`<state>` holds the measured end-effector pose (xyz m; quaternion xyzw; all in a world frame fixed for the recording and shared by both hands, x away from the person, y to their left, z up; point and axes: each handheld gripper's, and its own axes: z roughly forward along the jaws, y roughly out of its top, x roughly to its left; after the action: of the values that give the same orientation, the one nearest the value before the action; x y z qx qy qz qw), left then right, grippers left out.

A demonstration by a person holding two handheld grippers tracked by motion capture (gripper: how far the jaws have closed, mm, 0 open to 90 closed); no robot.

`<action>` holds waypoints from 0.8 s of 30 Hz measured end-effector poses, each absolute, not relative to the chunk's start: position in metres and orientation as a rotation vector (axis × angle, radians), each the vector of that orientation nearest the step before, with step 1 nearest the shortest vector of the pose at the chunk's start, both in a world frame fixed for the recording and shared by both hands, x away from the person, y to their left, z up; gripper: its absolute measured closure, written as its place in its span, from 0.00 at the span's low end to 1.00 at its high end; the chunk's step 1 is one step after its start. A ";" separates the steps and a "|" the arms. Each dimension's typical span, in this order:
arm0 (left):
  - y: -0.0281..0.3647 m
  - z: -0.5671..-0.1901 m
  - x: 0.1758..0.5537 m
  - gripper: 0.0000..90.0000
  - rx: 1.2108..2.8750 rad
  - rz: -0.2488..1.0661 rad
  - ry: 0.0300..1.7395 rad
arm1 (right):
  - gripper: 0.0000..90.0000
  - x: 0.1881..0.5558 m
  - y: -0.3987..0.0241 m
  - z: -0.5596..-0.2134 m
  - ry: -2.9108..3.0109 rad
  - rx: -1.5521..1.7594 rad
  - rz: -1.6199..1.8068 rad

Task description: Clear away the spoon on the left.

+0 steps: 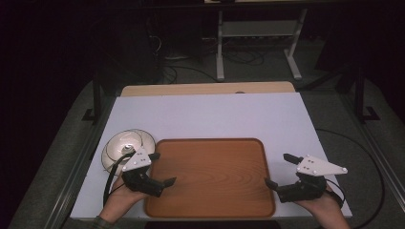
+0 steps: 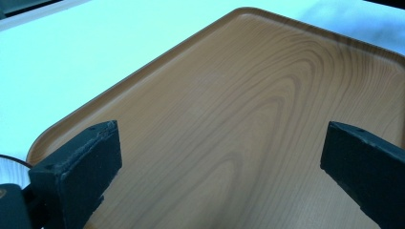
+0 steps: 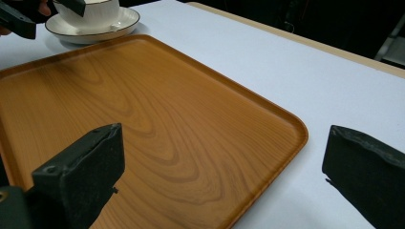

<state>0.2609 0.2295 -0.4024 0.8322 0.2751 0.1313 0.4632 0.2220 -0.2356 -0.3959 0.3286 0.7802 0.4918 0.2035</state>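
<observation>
Both grippers are empty, their jaws spread wide. The left gripper [image 1: 159, 169] hovers over the tray's [image 1: 210, 210] left edge; the cup [image 3: 90, 12] on its saucer [image 1: 114, 145] stands just behind its fingers. The right gripper [image 1: 282, 170] straddles the tray's right rim. I judge the cup goes onto the tray: approach it slowly, keep it level.

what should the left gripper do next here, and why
Probably swing the left gripper back toward the cup and saucer beside the tray's left edge. Its jaws stand open with nothing between them, over the bare wooden tray, and the cup on its saucer is the one loose item. The right gripper is also open.
</observation>
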 end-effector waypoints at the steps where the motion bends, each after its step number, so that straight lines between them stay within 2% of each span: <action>1: 0.230 -0.403 0.261 0.00 2.046 0.324 0.678 | 0.00 0.222 -0.236 -0.396 2.175 0.918 1.373; 9: 0.235 -0.402 0.262 0.00 2.035 0.332 0.700 | 0.00 0.224 -0.239 -0.396 2.164 0.929 1.373; 11: 0.236 -0.401 0.260 0.05 2.030 0.336 0.691 | 0.00 0.224 -0.240 -0.396 2.163 0.929 1.372; 14: 0.235 -0.399 0.259 0.08 2.025 0.341 0.684 | 0.00 0.224 -0.241 -0.396 2.158 0.924 1.366; 15: 0.235 -0.398 0.258 0.14 2.020 0.351 0.685 | 0.00 0.224 -0.241 -0.395 2.155 0.927 1.368; 18: 0.236 -0.398 0.257 0.21 2.015 0.349 0.690 | 0.00 0.224 -0.241 -0.395 2.153 0.931 1.366; 24: 0.245 -0.394 0.253 0.50 2.009 0.332 0.714 | 0.00 0.226 -0.238 -0.395 2.160 0.923 1.358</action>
<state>0.2529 0.2446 -0.3945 0.8206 0.2917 0.1357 0.4723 0.2258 -0.2384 -0.3953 0.3325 0.7779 0.4891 0.2124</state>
